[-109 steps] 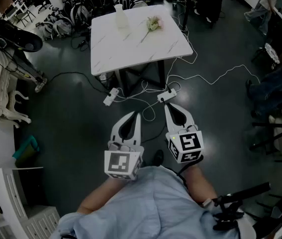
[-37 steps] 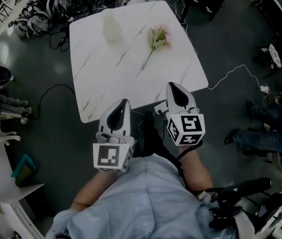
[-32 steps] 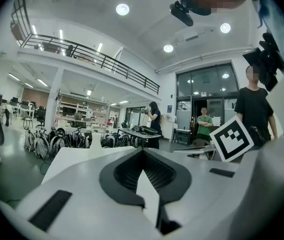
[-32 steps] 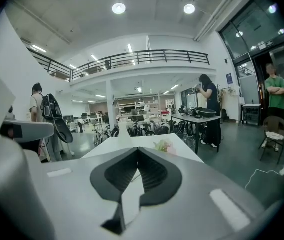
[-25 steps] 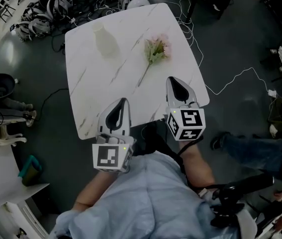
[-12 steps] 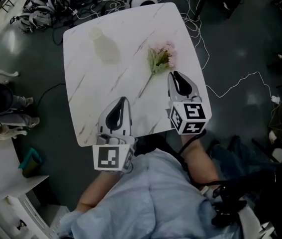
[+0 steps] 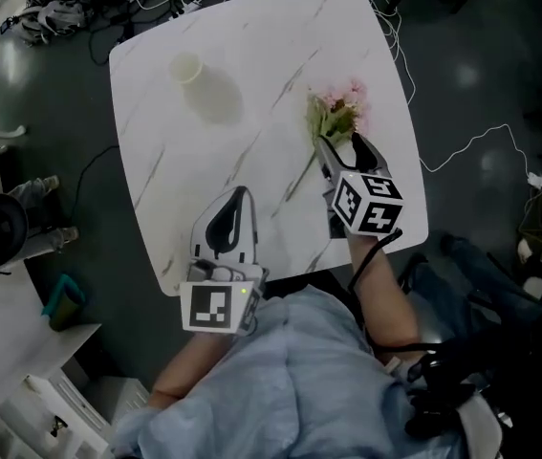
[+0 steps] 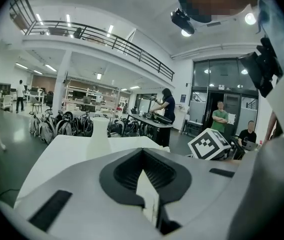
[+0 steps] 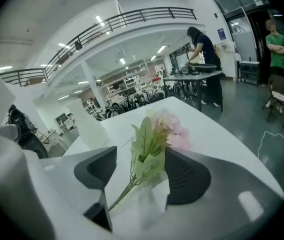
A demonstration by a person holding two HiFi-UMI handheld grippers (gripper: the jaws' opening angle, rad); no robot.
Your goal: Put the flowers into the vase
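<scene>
Right gripper (image 9: 143, 156) just widening, flowers (image 9: 158, 133) between (gripper view)

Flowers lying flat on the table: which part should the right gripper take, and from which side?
Probably the stem below the leaves, coming from its cut end, low over the table. The flowers lie flat with heads pointing away, so the stem is the slim, firm part. The right gripper is lined up so: its jaws have just been opening and straddle the leaves without pressing.
</scene>
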